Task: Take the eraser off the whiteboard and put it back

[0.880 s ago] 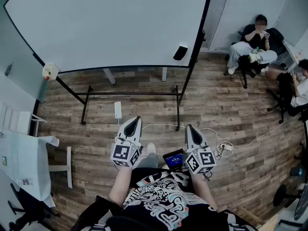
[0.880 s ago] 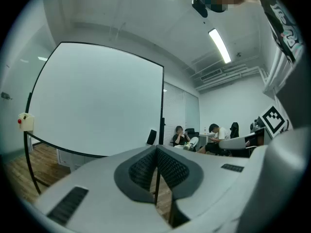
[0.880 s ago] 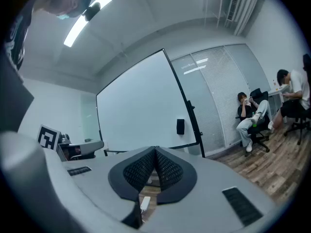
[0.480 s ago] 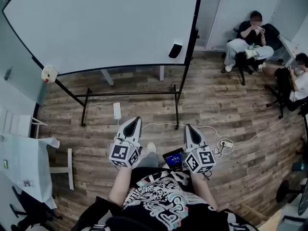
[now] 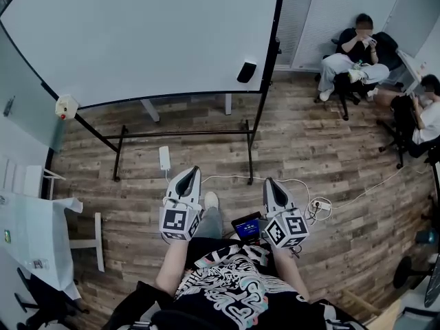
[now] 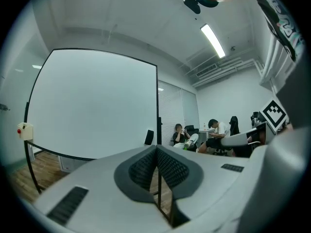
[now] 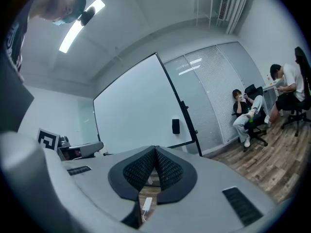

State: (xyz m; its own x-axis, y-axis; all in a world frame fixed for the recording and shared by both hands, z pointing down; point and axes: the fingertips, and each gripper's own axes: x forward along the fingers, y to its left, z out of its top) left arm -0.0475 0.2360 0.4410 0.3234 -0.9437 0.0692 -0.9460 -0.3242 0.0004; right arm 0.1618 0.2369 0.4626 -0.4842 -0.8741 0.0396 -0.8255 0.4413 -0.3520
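I count one whiteboard (image 5: 137,33) and one black eraser (image 5: 246,71), stuck near the board's lower right corner, at 1 o'clock from my claws; two claws, left claw (image 5: 191,172) and right claw (image 5: 270,183), both level, each pressed together on nothing; two bystanders at 2 o'clock, a seated person (image 5: 354,50) and a second person (image 5: 426,115); only the head view shows the lit screen (image 5: 247,227) at my waist; only the gripper views show ceiling lights (image 6: 212,39)
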